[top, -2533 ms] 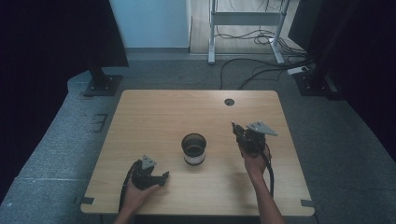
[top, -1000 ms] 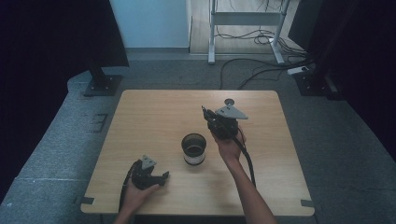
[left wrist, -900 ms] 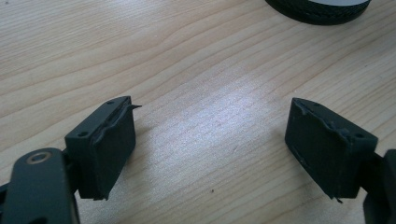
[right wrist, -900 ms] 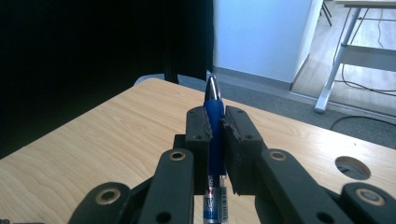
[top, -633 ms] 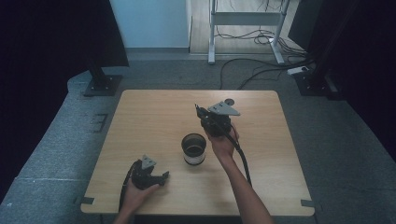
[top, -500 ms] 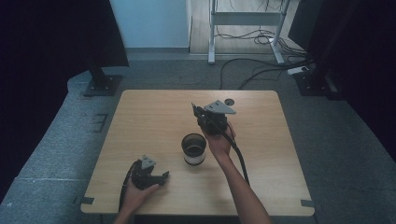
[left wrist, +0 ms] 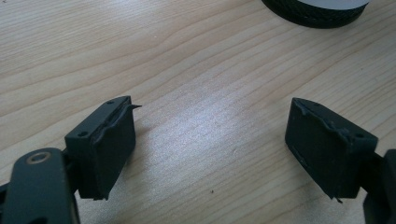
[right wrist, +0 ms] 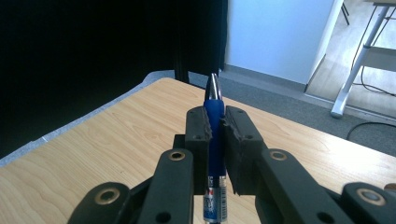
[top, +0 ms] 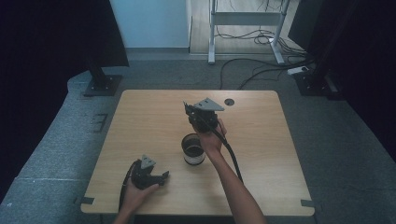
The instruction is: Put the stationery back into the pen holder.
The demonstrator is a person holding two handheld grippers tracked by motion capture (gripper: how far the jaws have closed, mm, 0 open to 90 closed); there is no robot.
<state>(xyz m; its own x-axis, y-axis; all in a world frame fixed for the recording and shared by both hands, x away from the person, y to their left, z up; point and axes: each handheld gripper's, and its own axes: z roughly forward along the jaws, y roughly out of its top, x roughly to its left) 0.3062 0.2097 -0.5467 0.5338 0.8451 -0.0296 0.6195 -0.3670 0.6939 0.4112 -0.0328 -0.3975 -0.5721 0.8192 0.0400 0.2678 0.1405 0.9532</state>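
While the left gripper (top: 161, 177) has stayed low on the table (top: 140, 121) with its jaws spread wide and nothing between them, the right gripper (top: 187, 108) has travelled from the right side of the table to a spot above and just beyond the cup (top: 193, 149), drifting a little further leftward over the last half second. Its jaws are clamped on one blue pen (right wrist: 214, 121), whose silver tip pokes out past the fingertips and whose printed barrel runs back between them. One cup stands on the table, unmoved, its dark base just beyond the left gripper's open fingers (left wrist: 109, 140) in the left gripper view. Counted: two grippers, one pen, one cup, one table.
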